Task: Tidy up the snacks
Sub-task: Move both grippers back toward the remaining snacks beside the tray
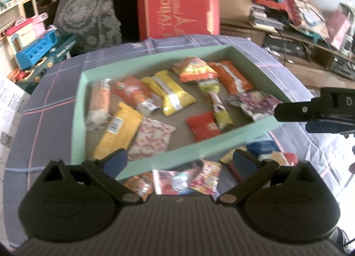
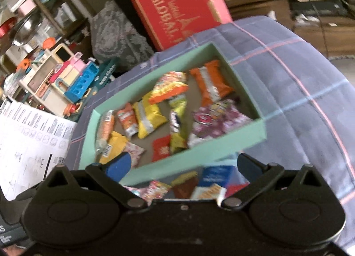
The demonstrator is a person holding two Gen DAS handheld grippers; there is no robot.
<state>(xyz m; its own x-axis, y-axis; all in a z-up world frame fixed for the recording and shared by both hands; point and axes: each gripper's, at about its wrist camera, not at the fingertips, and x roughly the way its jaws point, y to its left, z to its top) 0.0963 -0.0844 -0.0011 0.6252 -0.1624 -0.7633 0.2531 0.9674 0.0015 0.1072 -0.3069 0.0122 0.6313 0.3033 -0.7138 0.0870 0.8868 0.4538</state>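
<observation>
Left black two-finger gripper [image 1: 179,160] spread wide and holding nothing, poised above loose snack packets [image 1: 177,181] on the grey-blue plaid cloth [image 1: 55,83], just short of the near wall of the shallow mint-green cardboard box [image 1: 77,114]. Right black two-finger gripper [image 2: 182,165] likewise wide apart and empty, over more loose wrappers [image 2: 206,182] by the same wall. Inside the box, scattered orange, yellow, red and purple packets; behind, a red carton [image 1: 177,3].
</observation>
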